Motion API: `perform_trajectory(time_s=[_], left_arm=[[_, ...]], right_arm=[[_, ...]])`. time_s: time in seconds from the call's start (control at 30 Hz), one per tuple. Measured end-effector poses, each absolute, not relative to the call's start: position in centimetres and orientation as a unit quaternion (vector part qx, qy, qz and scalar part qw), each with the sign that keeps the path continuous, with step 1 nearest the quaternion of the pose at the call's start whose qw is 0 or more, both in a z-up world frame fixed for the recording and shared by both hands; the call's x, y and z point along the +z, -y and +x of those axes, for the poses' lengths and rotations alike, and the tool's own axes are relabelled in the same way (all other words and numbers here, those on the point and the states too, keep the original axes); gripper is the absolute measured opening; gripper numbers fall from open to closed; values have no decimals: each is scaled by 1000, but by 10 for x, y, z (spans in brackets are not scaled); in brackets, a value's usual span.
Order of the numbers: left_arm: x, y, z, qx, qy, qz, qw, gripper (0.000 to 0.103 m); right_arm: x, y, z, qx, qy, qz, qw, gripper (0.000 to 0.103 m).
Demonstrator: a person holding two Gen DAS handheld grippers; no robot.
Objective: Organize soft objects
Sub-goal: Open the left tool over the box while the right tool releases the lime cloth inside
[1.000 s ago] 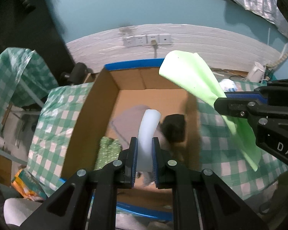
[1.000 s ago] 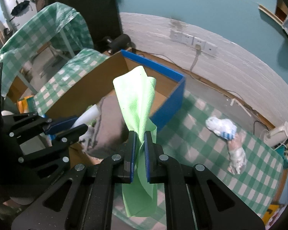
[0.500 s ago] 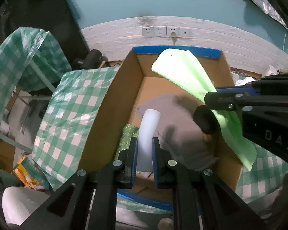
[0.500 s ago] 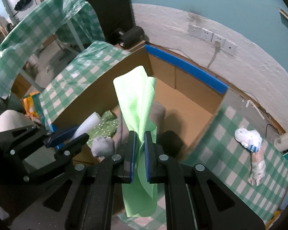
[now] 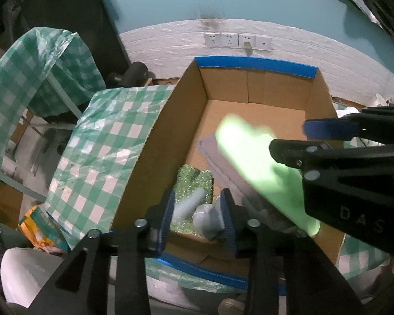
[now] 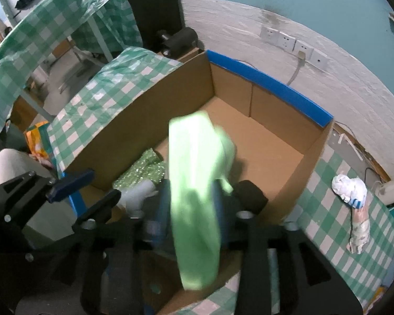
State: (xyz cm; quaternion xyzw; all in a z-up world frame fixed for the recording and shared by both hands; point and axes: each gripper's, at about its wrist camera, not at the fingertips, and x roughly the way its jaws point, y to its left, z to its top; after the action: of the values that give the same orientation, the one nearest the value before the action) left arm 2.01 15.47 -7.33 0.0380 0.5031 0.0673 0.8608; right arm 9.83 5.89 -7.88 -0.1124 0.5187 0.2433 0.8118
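A cardboard box (image 5: 149,141) with blue-taped edges stands on the checked table; it also shows in the right wrist view (image 6: 312,157). My left gripper (image 5: 198,210) is open above the box's near end. The white foam tube (image 5: 190,204) lies below it on a glittery green cloth (image 5: 194,181). My right gripper (image 6: 190,207) is open over the box. The light green cloth (image 6: 194,183) is blurred between its jaws, falling loose; it also shows in the left wrist view (image 5: 252,155). A grey cloth (image 5: 218,157) and a black soft object (image 6: 249,194) lie inside.
A white and blue sock bundle (image 6: 350,189) and a pale wrapped item (image 6: 359,228) lie on the green checked tablecloth (image 6: 328,225) right of the box. Wall sockets (image 5: 236,40) are behind. An orange packet (image 5: 36,223) lies below the table's left edge.
Both grippers have opened. The white tube dropped from the left gripper into the box. The green cloth is slipping out of the right gripper over the box.
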Motion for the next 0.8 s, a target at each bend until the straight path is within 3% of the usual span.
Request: perform_trajectory(time_s=[0.03,0.27,0.8], left_arm=[[-72,-155,20,68,-502,35,861,44],[-65,-150,19,62,-492,36,868,55],[-48,-112,17,33,-474,60,878,59]], right_arm=[[-78,-57,98,239,-518,-114,814,48],[-71,-37,99,220,-511,-107,824,55],[-52,20,85,183,-495,-94,844,57]])
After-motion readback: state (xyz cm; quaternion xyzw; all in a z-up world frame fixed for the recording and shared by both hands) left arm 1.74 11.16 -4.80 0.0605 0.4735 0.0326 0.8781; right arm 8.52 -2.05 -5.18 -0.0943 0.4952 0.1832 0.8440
